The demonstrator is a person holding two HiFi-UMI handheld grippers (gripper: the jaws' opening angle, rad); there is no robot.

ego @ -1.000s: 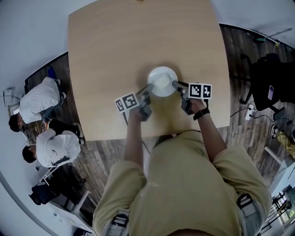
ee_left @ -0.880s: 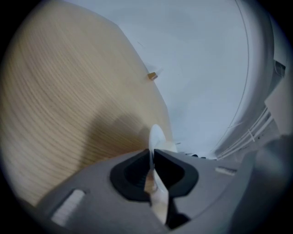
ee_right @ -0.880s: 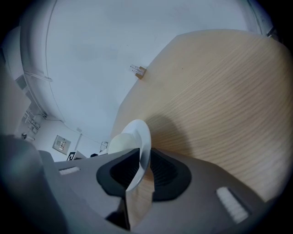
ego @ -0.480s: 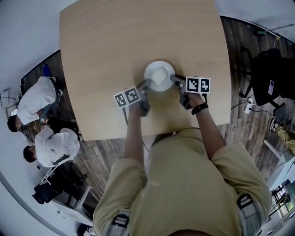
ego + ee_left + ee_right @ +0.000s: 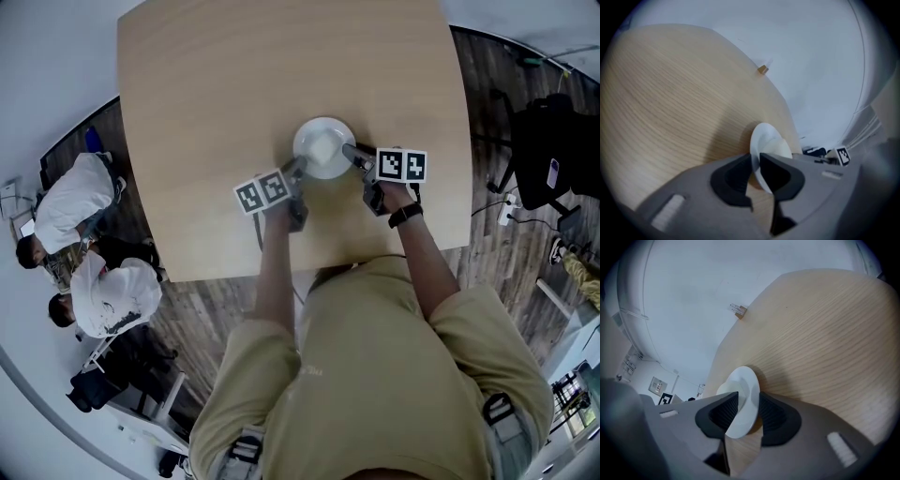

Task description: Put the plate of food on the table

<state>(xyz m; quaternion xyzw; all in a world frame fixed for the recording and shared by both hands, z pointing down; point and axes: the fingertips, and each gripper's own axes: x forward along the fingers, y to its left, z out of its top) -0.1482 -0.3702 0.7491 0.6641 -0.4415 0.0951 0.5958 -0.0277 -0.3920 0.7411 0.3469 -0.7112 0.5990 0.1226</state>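
Plate [image 5: 323,147] is down on the bench [image 5: 216,84], sitting a little nearer the person's edge than the middle, white and round with a pale mound of food [image 5: 781,148] heaped on it. On its left rim, the left tool [image 5: 755,161]: its jaws have just been opening, the gap is narrow, and the thin rim stands in that slot with the pads eased off it, so the grip is released. Over on the opposite rim, the right tool [image 5: 749,399]: its jaws have just been opening too, and they stand wider, with bare space on both sides of the rim between the ribbed pads [image 5: 725,411], so that side is released as well. Both tools point down at a slant toward the plate from either side, each marker cube [image 5: 260,195] facing up in the head view. A dark watch [image 5: 406,217] is on the right wrist. At the far edge of the bench sits a small tan block [image 5: 762,70]. Off to the left, two people [image 5: 98,239] in white tops sit on the plank floor [image 5: 497,253].
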